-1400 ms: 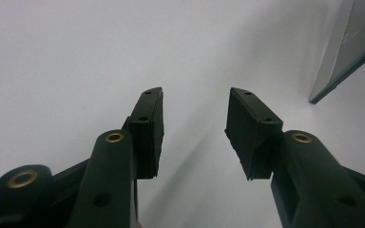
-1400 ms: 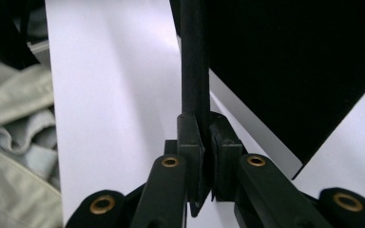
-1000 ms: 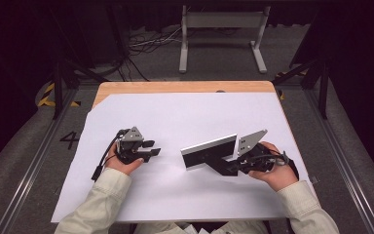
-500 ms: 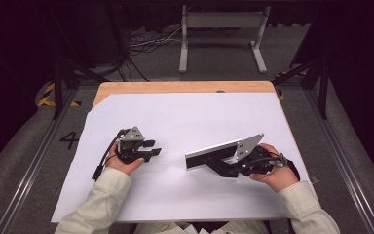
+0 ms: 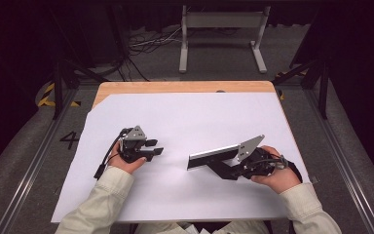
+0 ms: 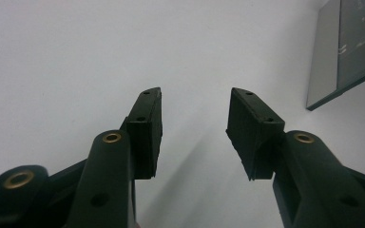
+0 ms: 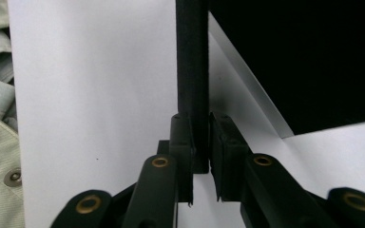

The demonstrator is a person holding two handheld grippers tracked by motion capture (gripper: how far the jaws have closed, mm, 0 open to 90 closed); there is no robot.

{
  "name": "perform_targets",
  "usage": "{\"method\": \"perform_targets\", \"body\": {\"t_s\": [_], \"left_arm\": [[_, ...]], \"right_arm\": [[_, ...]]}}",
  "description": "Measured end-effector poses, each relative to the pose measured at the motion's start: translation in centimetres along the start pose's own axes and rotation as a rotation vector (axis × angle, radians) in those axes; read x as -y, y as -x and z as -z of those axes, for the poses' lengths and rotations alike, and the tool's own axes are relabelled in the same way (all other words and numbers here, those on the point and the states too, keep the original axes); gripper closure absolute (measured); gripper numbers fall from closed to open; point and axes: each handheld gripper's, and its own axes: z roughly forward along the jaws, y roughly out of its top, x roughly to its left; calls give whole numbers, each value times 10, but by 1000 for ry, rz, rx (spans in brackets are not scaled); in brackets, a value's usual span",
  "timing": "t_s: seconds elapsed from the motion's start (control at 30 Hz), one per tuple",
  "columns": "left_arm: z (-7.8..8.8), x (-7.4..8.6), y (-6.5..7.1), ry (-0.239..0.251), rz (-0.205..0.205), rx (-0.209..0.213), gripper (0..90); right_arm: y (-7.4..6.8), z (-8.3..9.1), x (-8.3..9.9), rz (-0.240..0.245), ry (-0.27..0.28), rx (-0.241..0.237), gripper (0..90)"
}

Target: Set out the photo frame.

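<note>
We note the right gripper (image 5: 224,168) clamped on a flat dark panel (image 5: 213,157) near the tabletop's (image 5: 185,87) right edge, its long axis pointing toward the empty, open-jawed left gripper (image 5: 155,148).

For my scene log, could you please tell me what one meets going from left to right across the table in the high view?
Left gripper, jaws open and empty → flat black panel, clamped at one end → right gripper, shut on that panel. All sit over the white sheet covering the table.
</note>
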Motion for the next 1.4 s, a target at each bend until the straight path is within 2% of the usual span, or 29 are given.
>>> {"method": "perform_targets", "body": {"t_s": [0.37, 0.53, 0.73, 0.97, 1.17, 1.4], "left_arm": [[-1, -3, 1, 8, -1, 4, 564], [-4, -6, 4, 8, -10, 13, 563], [-7, -12, 13, 18, -33, 25, 565], [-10, -14, 17, 29, -17, 43, 571], [-17, -16, 22, 47, 3, 69, 599], [-24, -18, 29, 36, -11, 80, 620]], "right_arm": [[0, 16, 5, 1, 32, 33, 766], [0, 29, 11, -12, 57, 54, 762], [5, 43, 22, -50, 89, 85, 774], [7, 46, 27, -71, 112, 97, 776], [11, 49, 32, -109, 137, 122, 769], [16, 49, 38, -144, 150, 140, 758]]}}
